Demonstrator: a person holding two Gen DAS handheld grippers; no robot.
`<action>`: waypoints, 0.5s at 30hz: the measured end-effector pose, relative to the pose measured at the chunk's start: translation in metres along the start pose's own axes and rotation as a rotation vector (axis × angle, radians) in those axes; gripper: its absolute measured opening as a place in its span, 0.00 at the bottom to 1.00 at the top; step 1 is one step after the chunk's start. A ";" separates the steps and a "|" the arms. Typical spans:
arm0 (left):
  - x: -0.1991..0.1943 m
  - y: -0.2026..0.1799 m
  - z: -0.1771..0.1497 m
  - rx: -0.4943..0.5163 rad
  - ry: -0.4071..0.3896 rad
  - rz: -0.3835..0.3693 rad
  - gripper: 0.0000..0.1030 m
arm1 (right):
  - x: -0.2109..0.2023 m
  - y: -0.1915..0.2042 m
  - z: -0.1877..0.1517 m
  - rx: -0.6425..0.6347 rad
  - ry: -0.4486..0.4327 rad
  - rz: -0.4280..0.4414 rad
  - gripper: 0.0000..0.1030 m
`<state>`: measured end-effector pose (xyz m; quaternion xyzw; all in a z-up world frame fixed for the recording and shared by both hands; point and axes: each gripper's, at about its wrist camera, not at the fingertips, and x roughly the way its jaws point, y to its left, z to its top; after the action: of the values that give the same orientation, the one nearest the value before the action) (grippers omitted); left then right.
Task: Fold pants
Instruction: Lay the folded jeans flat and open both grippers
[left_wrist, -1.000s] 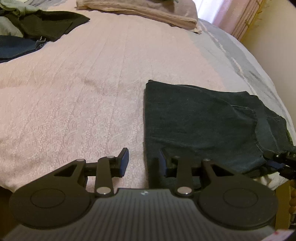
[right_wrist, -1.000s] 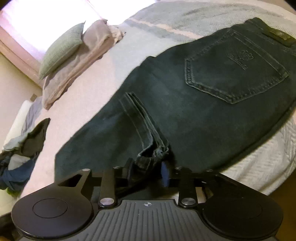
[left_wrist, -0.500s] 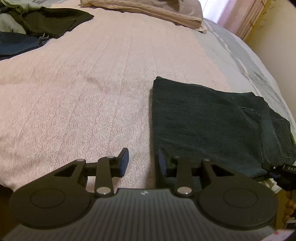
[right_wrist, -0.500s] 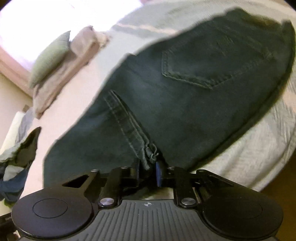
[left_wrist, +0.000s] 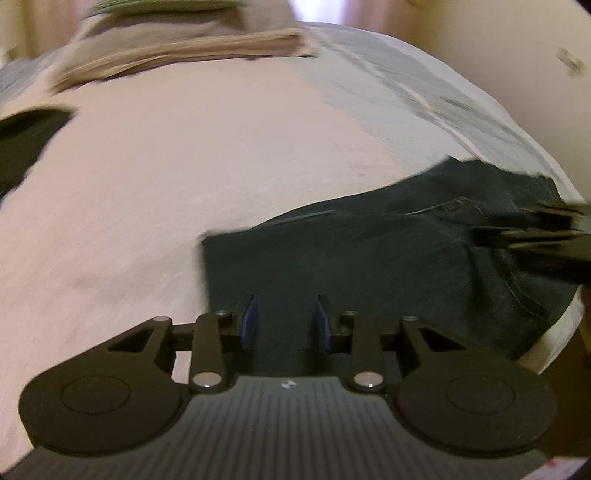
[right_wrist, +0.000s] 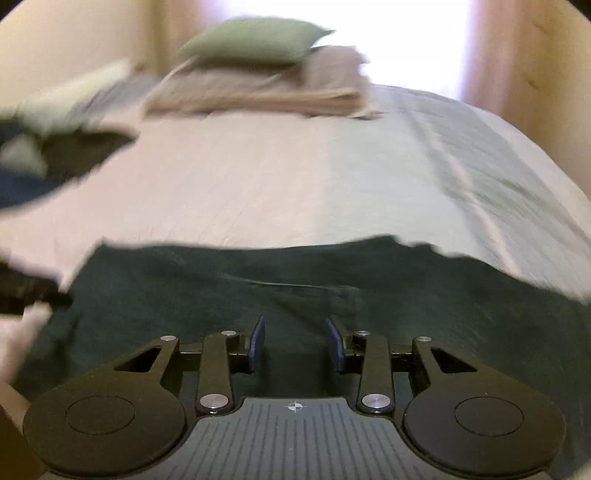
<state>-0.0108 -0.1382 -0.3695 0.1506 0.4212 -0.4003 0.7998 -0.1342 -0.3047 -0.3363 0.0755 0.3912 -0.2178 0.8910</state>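
A bed (right_wrist: 258, 184) under a pink and grey quilted cover carries dark folded jeans (right_wrist: 332, 295) at its near edge, jumbled dark clothes (right_wrist: 74, 155) at left, and folded beige blankets (right_wrist: 258, 96) beneath a green pillow (right_wrist: 255, 40).

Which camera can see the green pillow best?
The right wrist view. There the green pillow shows whole, though blurred, lying on the folded beige bedding at the far end of the bed. The left wrist view catches only a green sliver of it at the top edge.
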 end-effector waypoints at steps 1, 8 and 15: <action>0.012 -0.002 0.004 0.024 -0.008 0.009 0.28 | 0.015 0.003 0.000 -0.034 0.001 -0.006 0.32; 0.049 0.040 0.029 -0.172 -0.045 0.085 0.21 | 0.047 -0.045 -0.004 0.040 0.036 -0.003 0.20; -0.019 0.008 -0.015 -0.174 0.026 0.012 0.21 | -0.042 -0.029 -0.014 0.054 0.015 0.091 0.20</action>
<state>-0.0197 -0.1145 -0.3642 0.0884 0.4638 -0.3556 0.8066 -0.1819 -0.3124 -0.3142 0.1190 0.3882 -0.1869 0.8945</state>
